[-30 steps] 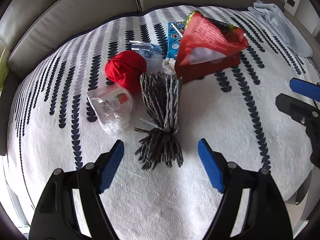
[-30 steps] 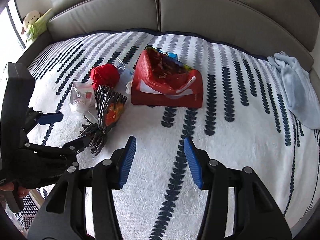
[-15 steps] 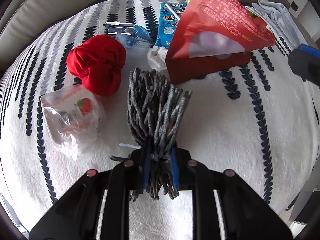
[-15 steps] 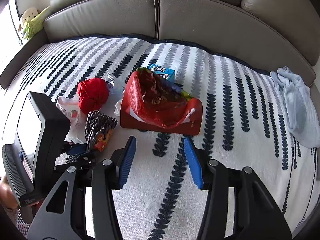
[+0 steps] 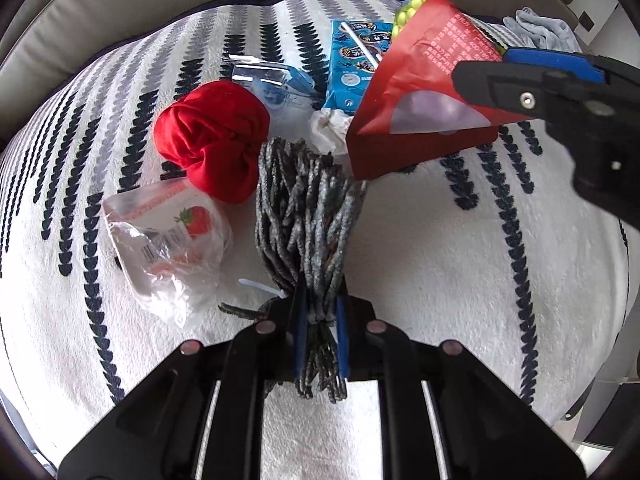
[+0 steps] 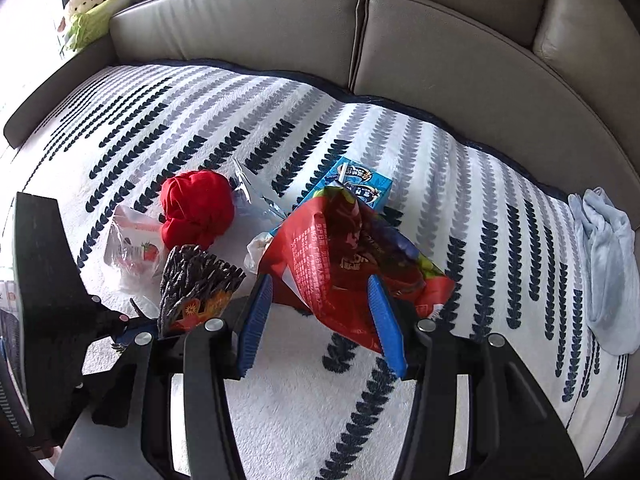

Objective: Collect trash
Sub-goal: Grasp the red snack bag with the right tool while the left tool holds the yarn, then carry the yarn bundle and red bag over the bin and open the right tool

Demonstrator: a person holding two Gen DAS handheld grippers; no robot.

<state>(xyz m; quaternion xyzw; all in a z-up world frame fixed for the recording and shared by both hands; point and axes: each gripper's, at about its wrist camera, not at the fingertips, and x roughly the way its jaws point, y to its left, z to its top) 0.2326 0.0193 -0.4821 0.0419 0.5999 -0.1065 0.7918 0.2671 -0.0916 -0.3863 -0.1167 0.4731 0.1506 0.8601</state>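
Grey patterned wrapper (image 5: 308,216) lies on the white blanket w/ dark leaf stripes (image 5: 460,248), near edge lifted a bit; orange-red print shows on its underside in the right wrist view (image 6: 196,304). Left gripper (image 5: 320,332) has its blue fingers (image 5: 301,320) pinching the wrapper's gathered near end, strands sticking out behind the pads.

Just left of the wrapper: clear plastic bag w/ strawberry print (image 5: 168,240), crumpled. Behind that, touching the wrapper's far left corner, a red cloth ball (image 5: 212,140). Behind the ball a clear blue-tinted plastic pack (image 5: 276,84). White crumpled tissue (image 5: 330,128) sits btw the wrapper's far end and the red snack bag (image 6: 352,264).

Red snack bag stands open-mouthed, more wrappers inside. Right gripper (image 6: 320,316) is at the bag, fingers (image 6: 256,320) spread wide: left finger just beside the bag's near-left edge, right finger (image 6: 386,320) in front of the bag's front face. Can't tell if either pad touches. Blue drink carton w/ straw (image 6: 356,184) lies behind the bag.

Light blue cloth (image 6: 608,264) far right on the blanket, well apart from the pile. Grey sofa cushions (image 6: 440,60) behind; plush toy (image 6: 84,8) on the far left arm.
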